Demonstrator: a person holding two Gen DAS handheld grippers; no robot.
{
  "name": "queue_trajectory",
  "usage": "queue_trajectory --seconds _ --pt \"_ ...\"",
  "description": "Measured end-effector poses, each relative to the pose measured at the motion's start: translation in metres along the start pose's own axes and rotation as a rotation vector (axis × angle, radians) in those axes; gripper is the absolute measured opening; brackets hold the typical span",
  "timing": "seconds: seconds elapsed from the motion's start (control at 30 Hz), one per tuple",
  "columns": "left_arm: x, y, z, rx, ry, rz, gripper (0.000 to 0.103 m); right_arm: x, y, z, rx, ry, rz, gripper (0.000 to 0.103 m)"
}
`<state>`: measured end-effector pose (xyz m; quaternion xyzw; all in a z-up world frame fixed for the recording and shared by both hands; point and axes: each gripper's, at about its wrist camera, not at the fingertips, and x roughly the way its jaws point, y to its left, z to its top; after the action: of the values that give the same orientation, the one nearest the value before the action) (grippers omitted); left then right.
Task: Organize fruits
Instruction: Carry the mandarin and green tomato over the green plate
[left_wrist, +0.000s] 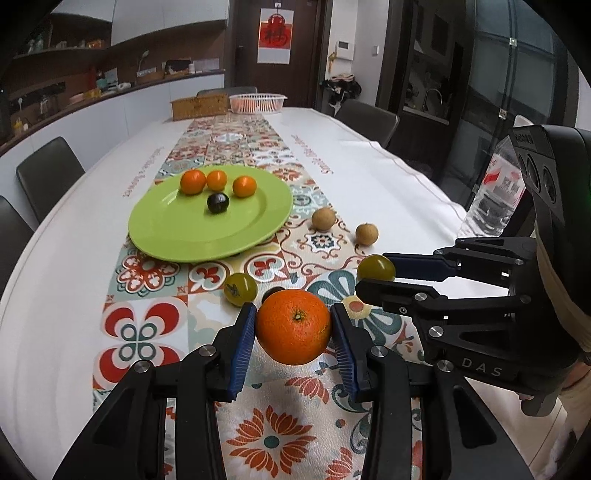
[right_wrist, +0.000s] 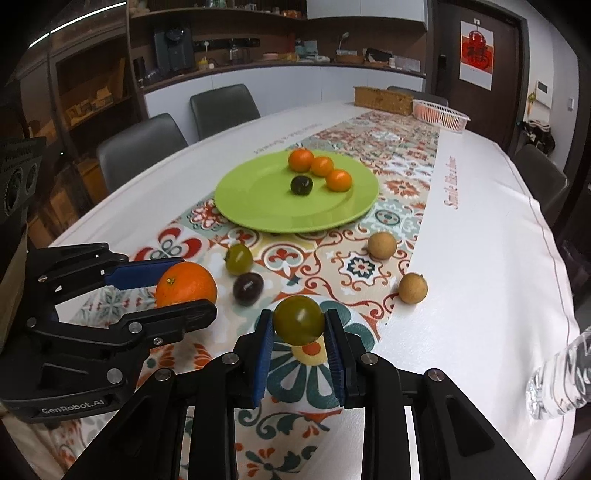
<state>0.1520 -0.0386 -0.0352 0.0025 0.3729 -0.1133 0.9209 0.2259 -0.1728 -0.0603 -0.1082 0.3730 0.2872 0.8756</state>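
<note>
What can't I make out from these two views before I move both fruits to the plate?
- Dark fruit, left wrist view: mostly hidden behind the orange; clear in the right wrist view.
- Bottle: cut off by the frame edge in the right wrist view, partly behind the right tongs in the left.
- Basket contents: too small to identify.
- Tablecloth lettering: too small to read.

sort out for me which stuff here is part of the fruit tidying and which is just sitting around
Part of the job:
- orange held in the left tool
- green tomato held in the right tool
- green plate with fruit on it
- two brown longans
- loose green tomato and dark fruit

Lying about:
- water bottle
- white basket
- brown box
</note>
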Motion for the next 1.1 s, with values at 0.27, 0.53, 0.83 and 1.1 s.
queue_trajectory --seconds 0.27,0.53,0.83,1.1 --pt "-0.024 0.004 0.007 -0.009 -0.054 0.005 0.040 -0.021 0.008 0.010 0.011 -0.054 -0.007 0.029" --pt "-0.046 0.014 0.018 -0.032 -0.107 0.020 0.040 -0.037 0.014 0.028 0.031 -0.118 -0.010 0.029" --pt "-0.057 0.032 0.038 -0.044 -0.140 0.069 0.040 -0.039 0.021 0.053 0.041 -0.157 -0.012 0.029" --pt "-0.049 0.054 0.064 -0.049 -0.151 0.093 0.040 -0.033 0.026 0.080 0.045 -0.177 -0.007 0.029"
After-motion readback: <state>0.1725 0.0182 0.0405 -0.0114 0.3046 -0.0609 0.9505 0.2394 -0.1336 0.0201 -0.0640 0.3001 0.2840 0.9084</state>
